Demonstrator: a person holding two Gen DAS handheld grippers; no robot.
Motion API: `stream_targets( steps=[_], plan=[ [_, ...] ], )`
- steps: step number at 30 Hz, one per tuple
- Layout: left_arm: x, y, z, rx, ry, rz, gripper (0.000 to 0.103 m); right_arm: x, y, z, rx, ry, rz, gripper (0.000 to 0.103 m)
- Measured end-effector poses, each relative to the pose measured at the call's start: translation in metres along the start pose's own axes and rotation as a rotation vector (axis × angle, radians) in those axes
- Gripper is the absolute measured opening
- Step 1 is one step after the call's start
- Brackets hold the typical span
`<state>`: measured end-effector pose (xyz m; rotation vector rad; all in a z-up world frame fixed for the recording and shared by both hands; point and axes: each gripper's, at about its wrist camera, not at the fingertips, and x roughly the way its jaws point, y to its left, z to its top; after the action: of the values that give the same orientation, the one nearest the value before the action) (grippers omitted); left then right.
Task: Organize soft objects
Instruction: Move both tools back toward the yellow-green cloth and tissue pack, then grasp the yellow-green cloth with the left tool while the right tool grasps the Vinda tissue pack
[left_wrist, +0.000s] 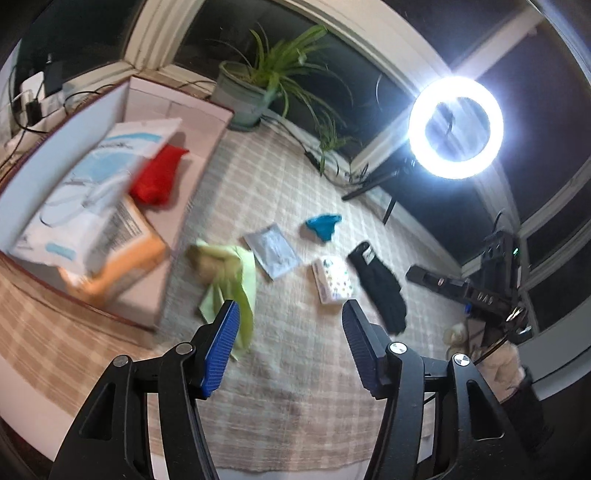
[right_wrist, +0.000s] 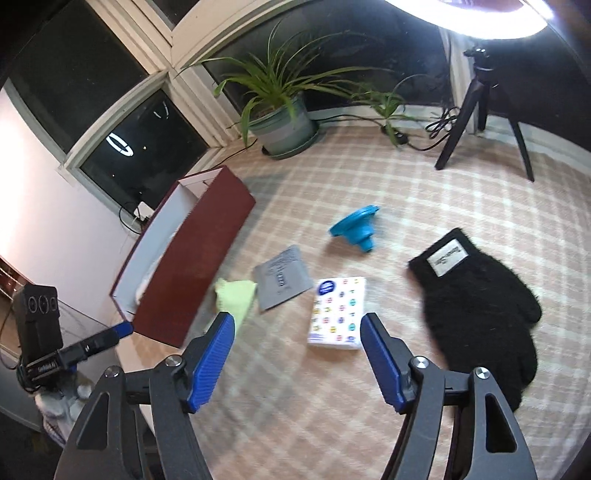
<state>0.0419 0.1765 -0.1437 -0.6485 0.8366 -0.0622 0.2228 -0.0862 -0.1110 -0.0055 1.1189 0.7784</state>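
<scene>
Both grippers hang over the plaid cloth, left gripper (left_wrist: 290, 314) and right gripper (right_wrist: 297, 326) each with jaws spread and nothing between them. Using the tissue pack (right_wrist: 338, 312) as landmark: the black glove (right_wrist: 480, 314) lies right of it, the lime cloth (right_wrist: 236, 297) left beside the open box (right_wrist: 192, 266), and the blue piece (right_wrist: 356, 227) beyond.

Ring light (right_wrist: 465, 18): cut off at top edge. Box contents (left_wrist: 92, 192): motion-blurred. Glove label (right_wrist: 445, 261): print illegible.

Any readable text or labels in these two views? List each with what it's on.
None can be read.
Black glove patch: script, too blurred.
Tissue pack: round blue logo, too small.
Grey pouch: print blurred.
White-and-blue bag in the box: blurred.
</scene>
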Motion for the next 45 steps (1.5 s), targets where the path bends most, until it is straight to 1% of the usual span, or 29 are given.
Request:
stream_targets(
  steps=[6, 9, 15, 19, 31, 35, 38, 45],
  plan=[
    [0.026, -0.020, -0.019, 0.042, 0.020, 0.094, 0.057, 0.009, -0.010, -0.001, -0.034, 0.014, -0.023, 0.068],
    [0.036, -0.024, -0.024, 0.064, 0.015, 0.159, 0.058, 0.017, -0.013, -0.003, -0.044, 0.025, -0.033, 0.068],
    [0.057, -0.029, -0.028, 0.096, 0.018, 0.253, 0.058, 0.035, -0.015, -0.005, -0.073, 0.064, -0.058, 0.068],
    [0.072, -0.033, -0.028, 0.121, 0.024, 0.302, 0.058, 0.047, -0.016, -0.002, -0.076, 0.095, -0.070, 0.068],
    [0.108, -0.027, -0.021, 0.126, 0.049, 0.372, 0.058, 0.093, -0.011, 0.004, -0.113, 0.187, -0.132, 0.068],
    [0.119, -0.021, -0.015, 0.134, 0.057, 0.411, 0.058, 0.107, -0.007, 0.008, -0.135, 0.207, -0.162, 0.068],
    [0.127, -0.015, -0.012, 0.127, 0.069, 0.419, 0.058, 0.117, -0.003, 0.010, -0.162, 0.223, -0.189, 0.068],
    [0.147, -0.010, -0.007, 0.145, 0.097, 0.454, 0.058, 0.135, 0.001, 0.014, -0.191, 0.259, -0.224, 0.068]
  ],
)
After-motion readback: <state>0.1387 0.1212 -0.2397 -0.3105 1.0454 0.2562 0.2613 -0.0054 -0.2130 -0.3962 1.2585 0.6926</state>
